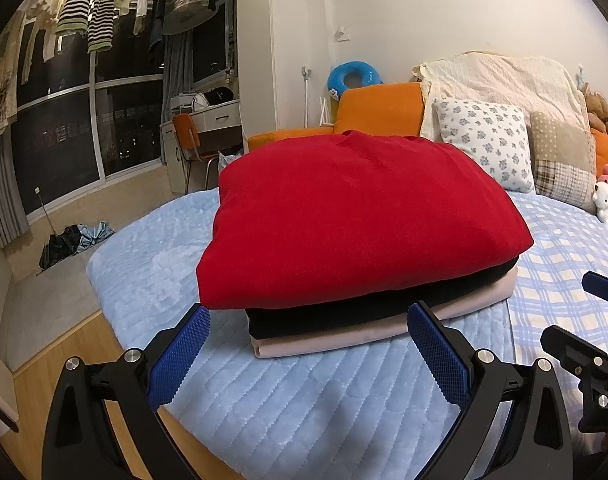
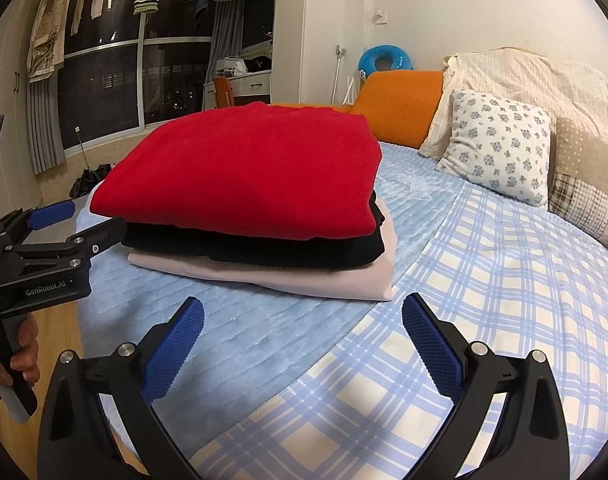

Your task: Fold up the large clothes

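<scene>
A folded red garment [image 1: 356,216] [image 2: 244,172] tops a neat stack, with a folded black garment [image 1: 344,312] [image 2: 264,248] under it and a pale pink one [image 1: 344,340] [image 2: 288,280] at the bottom. The stack rests on a light blue quilted blanket [image 1: 144,272] [image 2: 244,332] on the bed. My left gripper [image 1: 309,312] [image 2: 98,216] is open just in front of the stack's near left corner, holding nothing. My right gripper [image 2: 303,302] [image 1: 576,312] is open and empty too, a little short of the stack's near right corner. A hand [image 2: 20,360] grips the left gripper's handle.
A blue-and-cream plaid sheet [image 2: 484,300] covers the bed's right side. A floral pillow [image 2: 500,144], a patchwork cushion [image 1: 564,160] and plush toys [image 1: 606,196] line the orange headboard [image 1: 380,108]. The bed edge and wooden floor [image 1: 64,348] are to the left.
</scene>
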Tool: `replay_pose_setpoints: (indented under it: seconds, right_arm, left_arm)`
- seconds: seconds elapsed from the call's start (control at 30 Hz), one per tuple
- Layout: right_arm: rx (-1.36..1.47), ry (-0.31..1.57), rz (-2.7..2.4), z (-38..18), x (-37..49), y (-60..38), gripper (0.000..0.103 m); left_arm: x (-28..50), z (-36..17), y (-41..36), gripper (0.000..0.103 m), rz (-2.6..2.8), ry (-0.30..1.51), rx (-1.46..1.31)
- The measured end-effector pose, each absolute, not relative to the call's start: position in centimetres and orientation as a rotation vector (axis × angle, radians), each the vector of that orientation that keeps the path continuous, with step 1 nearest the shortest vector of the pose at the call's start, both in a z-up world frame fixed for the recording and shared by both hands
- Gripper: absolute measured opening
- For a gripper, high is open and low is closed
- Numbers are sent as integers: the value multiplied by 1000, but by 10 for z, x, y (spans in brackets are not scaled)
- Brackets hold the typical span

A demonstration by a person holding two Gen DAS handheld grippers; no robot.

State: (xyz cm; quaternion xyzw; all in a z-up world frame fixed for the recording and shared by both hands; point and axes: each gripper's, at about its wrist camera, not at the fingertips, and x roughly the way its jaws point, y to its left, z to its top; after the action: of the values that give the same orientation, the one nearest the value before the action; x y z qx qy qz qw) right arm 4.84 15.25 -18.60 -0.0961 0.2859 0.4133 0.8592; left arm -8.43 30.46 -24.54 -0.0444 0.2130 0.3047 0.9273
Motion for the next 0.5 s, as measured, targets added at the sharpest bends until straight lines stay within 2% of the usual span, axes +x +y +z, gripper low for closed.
replay_pose_setpoints:
  seconds: [0.5]
  right_arm:
    - [-204,600,867,-187,48,153,98]
  left_arm:
    - [-86,-243,306,100,633,416,-103]
